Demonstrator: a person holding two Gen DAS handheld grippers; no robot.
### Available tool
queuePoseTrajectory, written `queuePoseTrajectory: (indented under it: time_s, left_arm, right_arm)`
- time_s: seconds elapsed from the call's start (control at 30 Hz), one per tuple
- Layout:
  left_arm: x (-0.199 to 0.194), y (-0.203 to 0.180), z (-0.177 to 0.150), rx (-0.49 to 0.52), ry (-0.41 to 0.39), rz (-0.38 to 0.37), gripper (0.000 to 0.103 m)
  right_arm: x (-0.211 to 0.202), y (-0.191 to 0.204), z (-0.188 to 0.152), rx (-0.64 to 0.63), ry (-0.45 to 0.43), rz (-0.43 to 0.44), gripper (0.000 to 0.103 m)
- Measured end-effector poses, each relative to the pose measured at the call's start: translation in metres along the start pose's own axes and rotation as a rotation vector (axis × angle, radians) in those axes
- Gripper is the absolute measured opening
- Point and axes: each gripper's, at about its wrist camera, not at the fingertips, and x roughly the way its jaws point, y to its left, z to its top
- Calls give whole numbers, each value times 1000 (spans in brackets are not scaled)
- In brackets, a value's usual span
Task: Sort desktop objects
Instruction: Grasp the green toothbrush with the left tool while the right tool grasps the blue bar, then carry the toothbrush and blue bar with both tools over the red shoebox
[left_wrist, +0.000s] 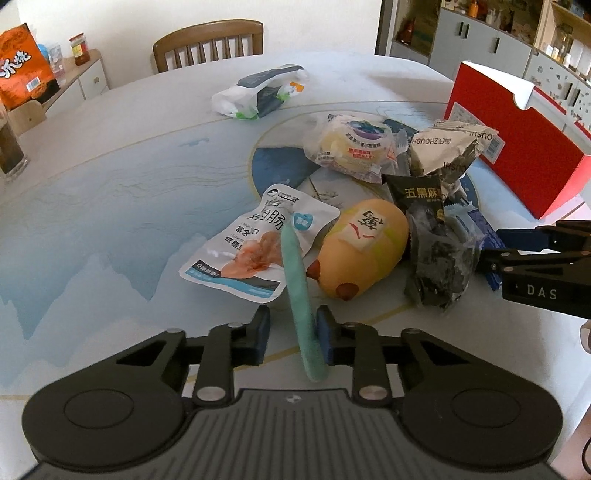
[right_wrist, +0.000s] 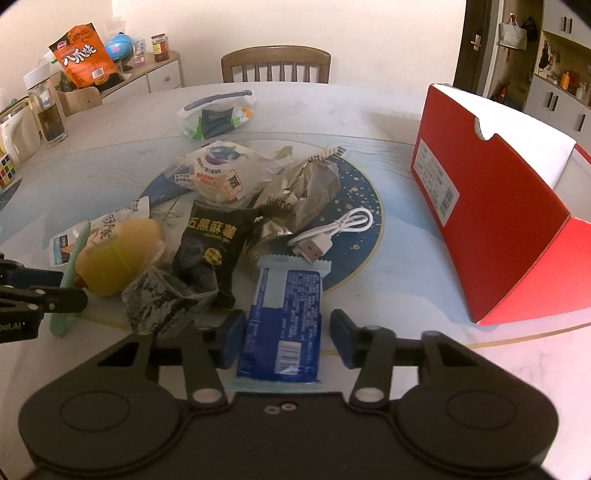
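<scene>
A pale green stick (left_wrist: 295, 266) lies on the table between the jaws of my left gripper (left_wrist: 293, 332). Its right pad touches the stick and a gap shows at the left pad, so the gripper is open. A blue snack packet (right_wrist: 284, 314) lies flat between the jaws of my right gripper (right_wrist: 286, 336), also open, with the left pad at the packet's edge and the right pad just clear. Behind them is a pile: a yellow plush toy (left_wrist: 364, 247), a white sausage packet (left_wrist: 251, 243), a black snack packet (right_wrist: 212, 240) and a white USB cable (right_wrist: 332, 229).
An open red box (right_wrist: 498, 206) stands at the right of the round table (left_wrist: 110, 206). A white plastic bag (left_wrist: 258, 92) lies at the far side before a wooden chair (left_wrist: 208, 44). A tall glass jar (right_wrist: 50, 118) stands at the left edge.
</scene>
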Motion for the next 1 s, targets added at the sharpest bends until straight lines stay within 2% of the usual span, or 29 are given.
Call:
queuePoseTrajectory:
  time_s: [0.13, 0.27, 1.0]
  left_arm:
    - [-3, -1, 0, 10, -12, -15, 12]
    - [-4, 2, 1, -1, -13, -30, 11]
    - [-24, 16, 3, -40, -46, -111, 9]
  right_arm:
    - [0, 1, 1, 7, 7, -6, 39]
    - [-2, 0, 1, 23, 14, -7, 36]
    - [-28, 0, 4, 98, 2, 18, 36]
